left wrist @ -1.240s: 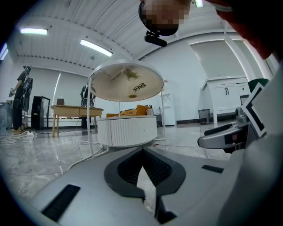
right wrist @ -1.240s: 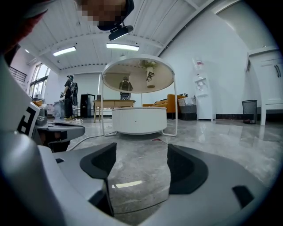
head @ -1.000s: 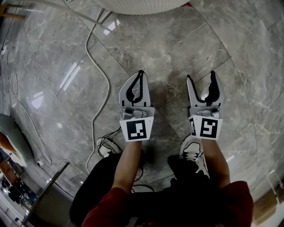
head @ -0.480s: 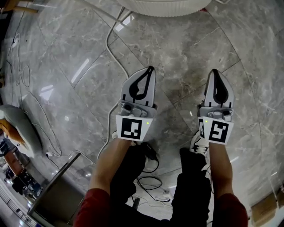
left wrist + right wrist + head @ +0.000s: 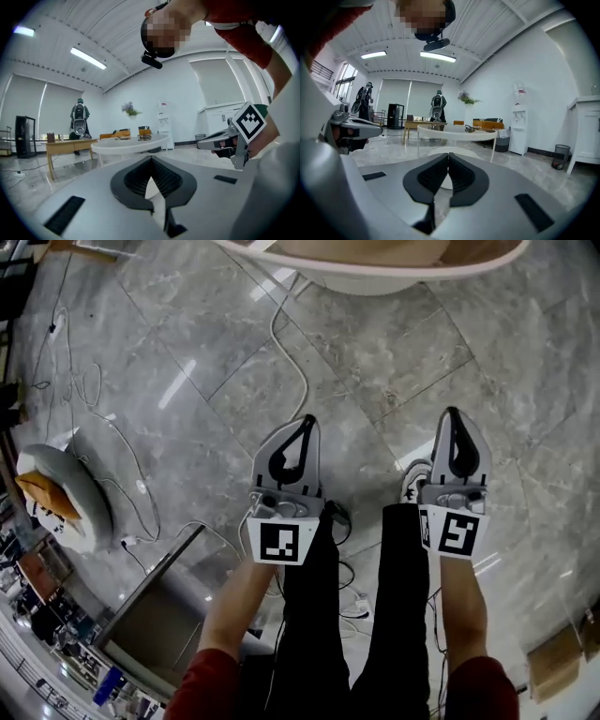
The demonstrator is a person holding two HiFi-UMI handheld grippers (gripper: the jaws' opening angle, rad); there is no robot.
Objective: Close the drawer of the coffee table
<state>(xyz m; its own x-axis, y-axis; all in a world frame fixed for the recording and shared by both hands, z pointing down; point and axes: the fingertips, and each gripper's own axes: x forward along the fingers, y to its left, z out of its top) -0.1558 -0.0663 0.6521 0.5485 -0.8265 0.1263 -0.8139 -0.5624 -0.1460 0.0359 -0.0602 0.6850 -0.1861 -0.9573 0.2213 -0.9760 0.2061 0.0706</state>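
Item: coffee table (image 5: 375, 285), white-rimmed, cut off by the top edge of the head view. In both gripper views it stands well ahead, a pale round top with small things on it too far off to identify. Drawer: not located. The tan surface inside the white rim may be the table top or an open drawer; this cannot be told, and neither gripper view shows a drawer front. Left gripper (image 5: 305, 421): held short of the table and well apart from it, over the grey marble floor (image 5: 187, 324); claw tips together, nothing between them. Right gripper (image 5: 454, 414): level with the left one, equally far from the table; claw closed, empty. White cable (image 5: 281, 352): trails across the floor from the table side towards the person's feet. Status: approach stage, drawer judged not yet touched. Handling note: step up to the table and mind the cable underfoot. Bring the grippers down to drawer height and set the closed tips flat on the drawer front. One gripper towards each end should keep it from skewing. Push straight along its travel until the front sits flush. Obscured: the table's far side and legs in the head view, and the lower half of each gripper view, filled by the gripper's own body.
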